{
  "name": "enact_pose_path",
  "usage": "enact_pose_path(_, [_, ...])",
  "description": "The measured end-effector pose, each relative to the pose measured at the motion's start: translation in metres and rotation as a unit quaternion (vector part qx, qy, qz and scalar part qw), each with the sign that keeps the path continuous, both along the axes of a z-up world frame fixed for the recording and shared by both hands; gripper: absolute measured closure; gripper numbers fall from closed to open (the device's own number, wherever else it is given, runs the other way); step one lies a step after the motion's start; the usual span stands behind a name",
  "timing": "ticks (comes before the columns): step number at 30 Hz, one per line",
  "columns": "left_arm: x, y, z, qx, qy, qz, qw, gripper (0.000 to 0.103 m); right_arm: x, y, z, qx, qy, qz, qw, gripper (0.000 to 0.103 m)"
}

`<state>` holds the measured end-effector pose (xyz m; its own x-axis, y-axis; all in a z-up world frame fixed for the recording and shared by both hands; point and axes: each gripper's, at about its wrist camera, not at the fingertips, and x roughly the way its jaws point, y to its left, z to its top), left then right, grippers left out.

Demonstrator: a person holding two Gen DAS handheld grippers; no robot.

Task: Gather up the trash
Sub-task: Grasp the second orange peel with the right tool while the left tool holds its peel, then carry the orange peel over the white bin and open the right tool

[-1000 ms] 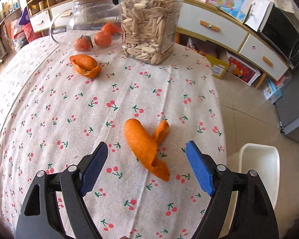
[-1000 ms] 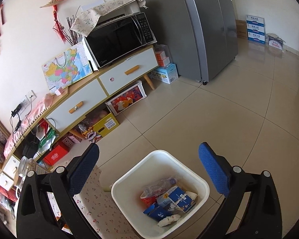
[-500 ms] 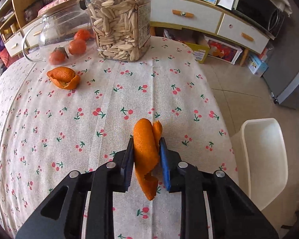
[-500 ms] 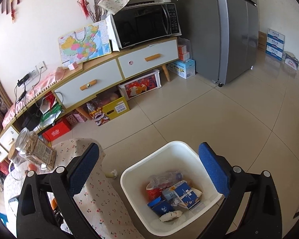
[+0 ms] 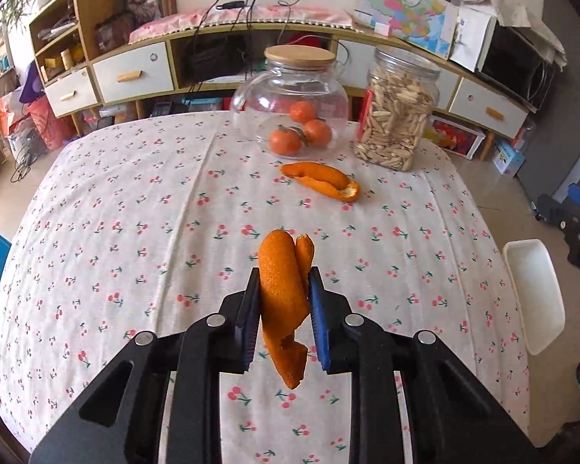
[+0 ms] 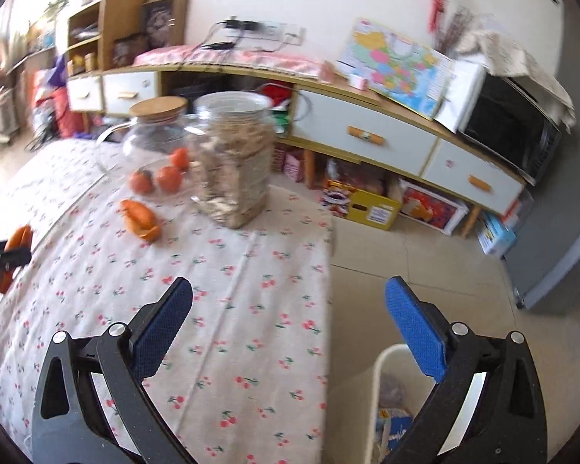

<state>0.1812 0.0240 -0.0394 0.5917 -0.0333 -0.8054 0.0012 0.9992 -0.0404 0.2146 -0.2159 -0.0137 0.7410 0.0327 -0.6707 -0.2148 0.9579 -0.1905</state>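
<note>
Cherry-print cloth covers the surface [image 5: 135, 212], and the left gripper [image 5: 284, 313] has its jaws pinched on a curl of orange peel [image 5: 282, 294], lifted clear. Light, floppy stuff, best held mid-strip. Right gripper [image 6: 290, 332] jaws gape empty; second peel [image 5: 323, 185] lies beyond.

Bright, even daylight is seen in both views; only soft shadows are cast on the tablecloth [image 5: 135, 232]. Left wrist view is sharp. Right wrist view is smeared by motion blur, esp. the jars [image 6: 232, 158]. Fisheye bending and dark corners are seen at edges.
</note>
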Motion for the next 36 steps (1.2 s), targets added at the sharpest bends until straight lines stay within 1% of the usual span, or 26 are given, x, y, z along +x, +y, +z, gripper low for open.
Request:
enact_pose_path(1, [0.002, 0.009, 0.001, -0.011, 0.006, 0.012, 0.9998, 0.079, 0.003, 0.021, -0.006, -0.011, -0.001, 0.034, 0.999, 0.007])
enact_pose_path(3, [0.005, 0.025, 0.011, -0.049, 0.005, 0.017, 0.9986, 0.079, 0.014, 0.059, -0.017, -0.032, 0.0, 0.092, 0.995, 0.007])
enact_pose_path(4, [0.004, 0.03, 0.018, -0.046, -0.005, 0.018, 0.9988, 0.079, 0.019, 0.075, -0.024, -0.037, 0.003, 0.112, 0.993, 0.007])
enact_pose_path(5, [0.003, 0.032, 0.026, -0.029, -0.018, 0.02, 0.9992, 0.079, 0.028, 0.089, -0.031, -0.037, 0.01, 0.127, 0.991, 0.007])
enact_pose_path(7, [0.0, 0.037, 0.037, 0.003, -0.042, 0.023, 0.9988, 0.079, 0.048, 0.112, -0.046, -0.032, 0.028, 0.143, 0.989, 0.01])
enact_pose_path(8, [-0.001, 0.039, 0.04, 0.011, -0.047, 0.022, 0.9986, 0.079, 0.057, 0.122, -0.053, -0.027, 0.037, 0.146, 0.988, 0.013])
enact_pose_path(10, [-0.003, 0.045, 0.042, 0.019, -0.046, 0.016, 0.9986, 0.079, 0.077, 0.134, -0.062, -0.003, 0.058, 0.146, 0.988, 0.017])
enact_pose_path(12, [-0.004, 0.051, 0.041, 0.023, -0.043, 0.011, 0.9987, 0.079, 0.092, 0.141, -0.068, 0.023, 0.068, 0.14, 0.988, 0.017])
enact_pose_path(14, [-0.005, 0.057, 0.04, 0.035, -0.051, 0.012, 0.998, 0.079, 0.106, 0.146, -0.074, 0.036, 0.077, 0.133, 0.987, 0.019])
enact_pose_path(16, [-0.005, 0.062, 0.037, 0.056, -0.058, 0.022, 0.9965, 0.079, 0.115, 0.149, -0.081, 0.04, 0.086, 0.126, 0.988, 0.025])
enact_pose_path(17, [-0.003, 0.066, 0.035, 0.057, -0.055, 0.026, 0.9965, 0.079, 0.119, 0.152, -0.086, 0.041, 0.093, 0.126, 0.987, 0.03])
enact_pose_path(18, [-0.002, 0.07, 0.033, 0.051, -0.049, 0.029, 0.9971, 0.079, 0.121, 0.155, -0.09, 0.041, 0.104, 0.129, 0.985, 0.043])
enact_pose_path(19, [-0.001, 0.074, 0.031, 0.042, -0.042, 0.031, 0.9977, 0.079, 0.12, 0.156, -0.092, 0.043, 0.106, 0.133, 0.985, 0.049])
enact_pose_path(20, [-0.001, 0.078, 0.029, 0.034, -0.036, 0.034, 0.9982, 0.079, 0.118, 0.157, -0.09, 0.043, 0.101, 0.135, 0.985, 0.058])
enact_pose_path(21, [0.0, 0.08, 0.027, 0.03, -0.032, 0.035, 0.9984, 0.079, 0.115, 0.158, -0.088, 0.046, 0.102, 0.137, 0.984, 0.069])
enact_pose_path(22, [0.0, 0.081, 0.026, 0.028, -0.031, 0.037, 0.9984, 0.079, 0.112, 0.157, -0.087, 0.047, 0.102, 0.137, 0.984, 0.075])
enact_pose_path(25, [0.0, 0.082, 0.027, 0.027, -0.033, 0.04, 0.9983, 0.079, 0.1, 0.157, -0.084, 0.044, 0.098, 0.139, 0.985, 0.082])
enact_pose_path(30, [-0.003, 0.08, 0.032, 0.024, -0.043, 0.041, 0.9979, 0.079, 0.073, 0.148, -0.064, 0.063, 0.077, 0.126, 0.987, 0.085])
enact_pose_path(33, [-0.006, 0.081, 0.036, 0.016, -0.049, 0.043, 0.9978, 0.079, 0.054, 0.145, -0.043, 0.063, 0.053, 0.119, 0.989, 0.085])
enact_pose_path(36, [-0.008, 0.08, 0.042, 0.008, -0.058, 0.044, 0.9973, 0.079, 0.031, 0.139, -0.021, 0.072, 0.031, 0.11, 0.991, 0.085])
